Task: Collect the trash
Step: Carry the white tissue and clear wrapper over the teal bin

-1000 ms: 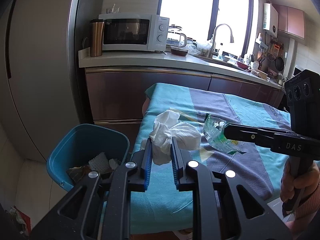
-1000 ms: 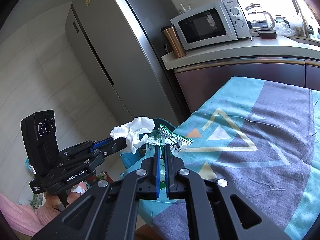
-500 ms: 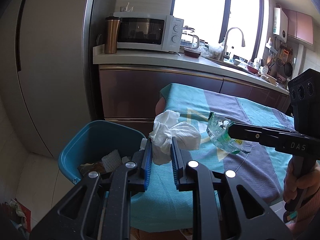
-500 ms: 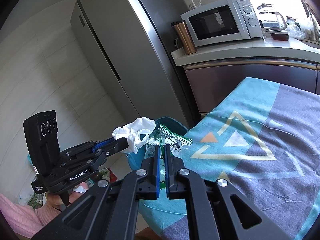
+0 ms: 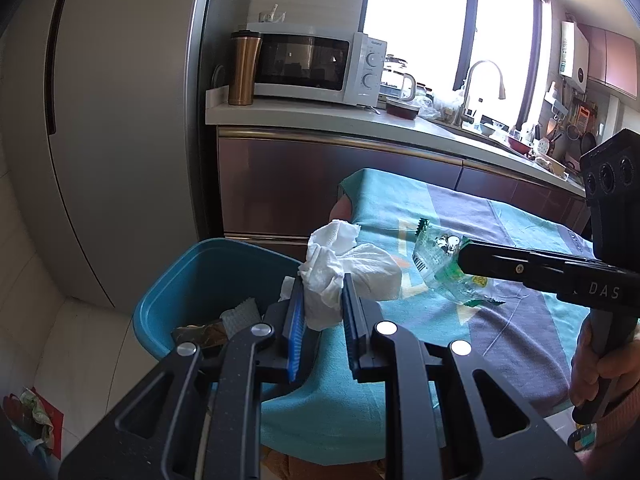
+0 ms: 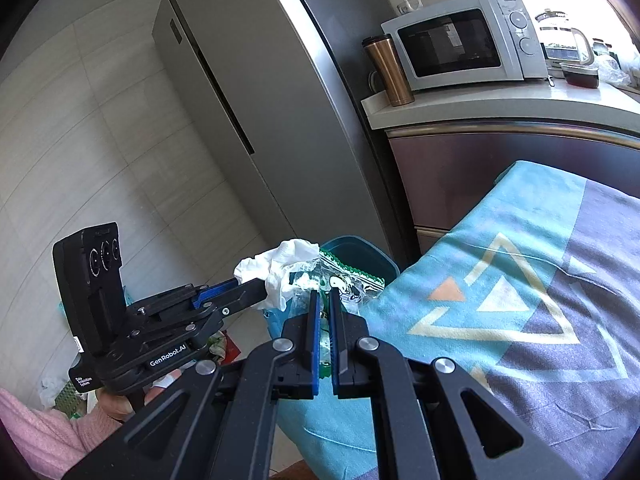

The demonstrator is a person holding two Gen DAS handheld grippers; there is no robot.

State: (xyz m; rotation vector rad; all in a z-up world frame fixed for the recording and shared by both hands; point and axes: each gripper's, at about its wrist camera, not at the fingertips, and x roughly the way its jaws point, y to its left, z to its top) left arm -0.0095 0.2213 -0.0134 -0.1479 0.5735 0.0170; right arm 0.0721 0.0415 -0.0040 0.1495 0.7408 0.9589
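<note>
My left gripper (image 5: 323, 280) is shut on a crumpled white tissue (image 5: 340, 264), held over the table's left edge just beside a teal trash bin (image 5: 192, 280) that holds several scraps. The right gripper (image 6: 323, 292) is shut on a clear plastic wrapper (image 6: 344, 278) with green print. In the left wrist view that wrapper (image 5: 440, 264) hangs from the right gripper (image 5: 462, 254) over the cloth, right of the tissue. From the right wrist view the tissue (image 6: 280, 268) and the left gripper (image 6: 260, 290) sit just left of the wrapper, with the bin (image 6: 360, 250) behind.
A table under a teal and grey cloth (image 5: 500, 320) fills the right. Behind stand a kitchen counter (image 5: 320, 120) with a microwave (image 5: 308, 66) and a copper tumbler (image 5: 243, 68), and a tall grey fridge (image 5: 100, 120). More litter (image 5: 32, 420) lies on the floor at lower left.
Both grippers have moved left together with their loads, toward the bin. The bin now sits closer under the tissue, and the fridge fills more of both views.
</note>
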